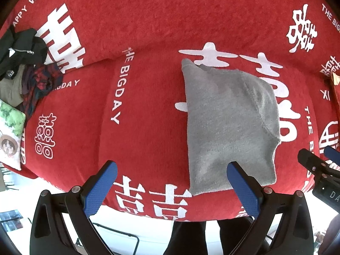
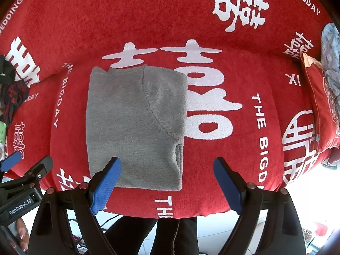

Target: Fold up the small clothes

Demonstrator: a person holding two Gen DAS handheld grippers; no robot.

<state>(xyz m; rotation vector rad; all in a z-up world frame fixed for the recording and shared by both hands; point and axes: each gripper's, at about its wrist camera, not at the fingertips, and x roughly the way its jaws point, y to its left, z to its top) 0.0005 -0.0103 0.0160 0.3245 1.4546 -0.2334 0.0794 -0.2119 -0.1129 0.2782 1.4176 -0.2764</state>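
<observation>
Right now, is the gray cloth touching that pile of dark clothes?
Apart. The left wrist view shows the gray cloth lying right of centre and the dark clothes pile at the far left, with a broad stretch of red blanket between them.

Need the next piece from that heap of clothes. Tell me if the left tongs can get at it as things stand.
Probably yes. The left tongs are open and hold nothing, and only bare red cover lies between them and the clothes pile far to their left. The grey garment lies on the other side.

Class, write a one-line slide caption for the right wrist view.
Open right gripper above a folded grey garment lying on a red printed blanket.
</observation>
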